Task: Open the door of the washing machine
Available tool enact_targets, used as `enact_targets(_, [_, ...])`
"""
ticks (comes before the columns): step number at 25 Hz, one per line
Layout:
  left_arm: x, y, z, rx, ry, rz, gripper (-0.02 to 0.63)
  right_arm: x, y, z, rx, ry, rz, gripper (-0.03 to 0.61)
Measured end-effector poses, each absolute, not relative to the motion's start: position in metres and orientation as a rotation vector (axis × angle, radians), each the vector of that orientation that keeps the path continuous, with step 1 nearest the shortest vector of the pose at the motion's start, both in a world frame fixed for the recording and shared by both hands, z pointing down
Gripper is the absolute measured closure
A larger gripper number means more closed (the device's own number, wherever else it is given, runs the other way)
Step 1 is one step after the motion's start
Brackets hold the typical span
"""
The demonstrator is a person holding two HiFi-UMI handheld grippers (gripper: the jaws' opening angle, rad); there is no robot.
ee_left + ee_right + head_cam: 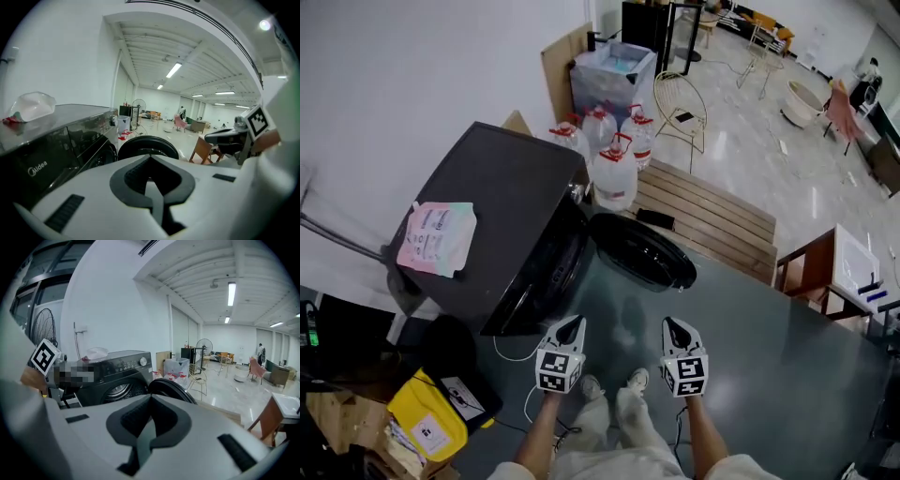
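Observation:
A dark grey washing machine point(502, 216) stands at the left, and its round door point(642, 251) hangs swung wide open to the right. Close to the person's body, above the shoes, my left gripper point(574, 324) and right gripper point(673, 326) are both shut with nothing in them, well short of the door. In the left gripper view the closed left gripper point(150, 182) points at the door point(147, 146). The right gripper view shows the shut right gripper point(148, 426) facing the machine point(119, 369), its bare drum opening point(116, 391) and the door point(172, 389).
A pastel pouch point(436, 236) lies on the machine's top. Water jugs point(614, 159) and a wooden pallet point(712, 211) sit behind the door. A wire chair point(684, 108) stands further back, a wooden cabinet point(830, 272) at right, a yellow bag point(427, 422) at lower left.

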State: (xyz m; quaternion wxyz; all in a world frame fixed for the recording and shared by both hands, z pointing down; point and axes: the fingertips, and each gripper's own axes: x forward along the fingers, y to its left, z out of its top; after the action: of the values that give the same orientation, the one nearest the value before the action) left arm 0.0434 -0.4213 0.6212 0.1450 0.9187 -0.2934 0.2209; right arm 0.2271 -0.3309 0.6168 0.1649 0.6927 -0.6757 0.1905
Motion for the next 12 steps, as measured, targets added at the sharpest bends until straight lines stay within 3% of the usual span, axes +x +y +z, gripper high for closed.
enact_targets(12, [0.044,-0.409,0.512,2.747,-0.868,0.542,0.606,0.237,-0.312,0.508,2.06,-1.925,0.403,0.58])
